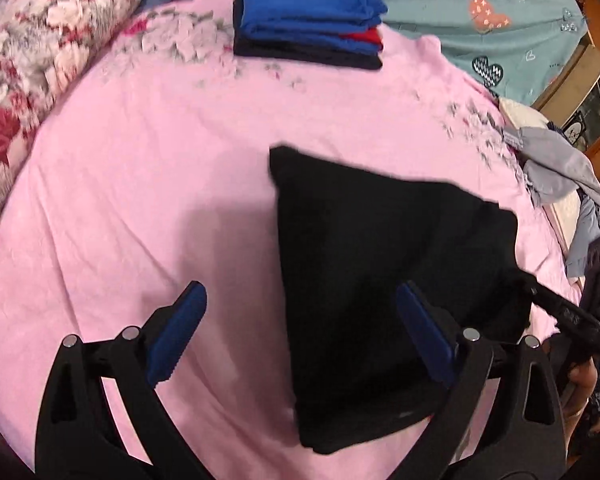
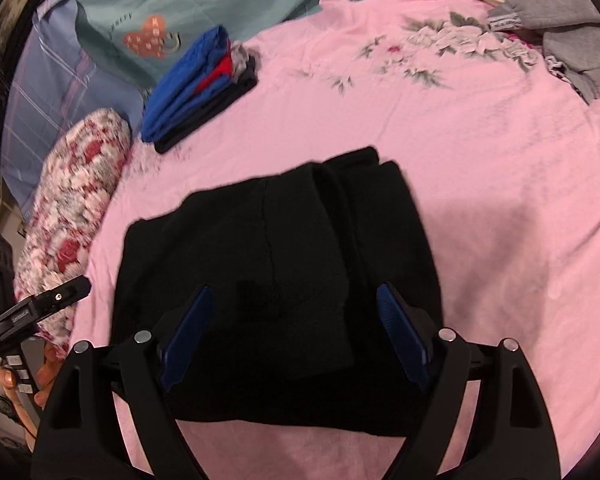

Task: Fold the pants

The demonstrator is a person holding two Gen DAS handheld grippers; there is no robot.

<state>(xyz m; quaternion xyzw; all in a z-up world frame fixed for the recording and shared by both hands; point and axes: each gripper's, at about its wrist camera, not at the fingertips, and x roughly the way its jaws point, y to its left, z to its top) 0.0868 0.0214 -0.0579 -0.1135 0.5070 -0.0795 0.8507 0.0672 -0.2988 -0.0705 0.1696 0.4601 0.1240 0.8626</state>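
Black pants (image 2: 276, 280) sit folded on the pink sheet (image 2: 480, 208), looks done to me. Left gripper (image 1: 300, 336) and right gripper (image 2: 296, 336) both spread wide, nothing pinched, probably just let go.

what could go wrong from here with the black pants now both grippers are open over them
1. The folded black pants show loose layered edges on top; a careless regrasp could pinch only one layer and undo the fold.
2. The left gripper straddles the pants' edge and bare pink sheet, so closing there may bunch up the sheet too.
3. Carrying the bundle to the folded stack could nudge that pile askew.
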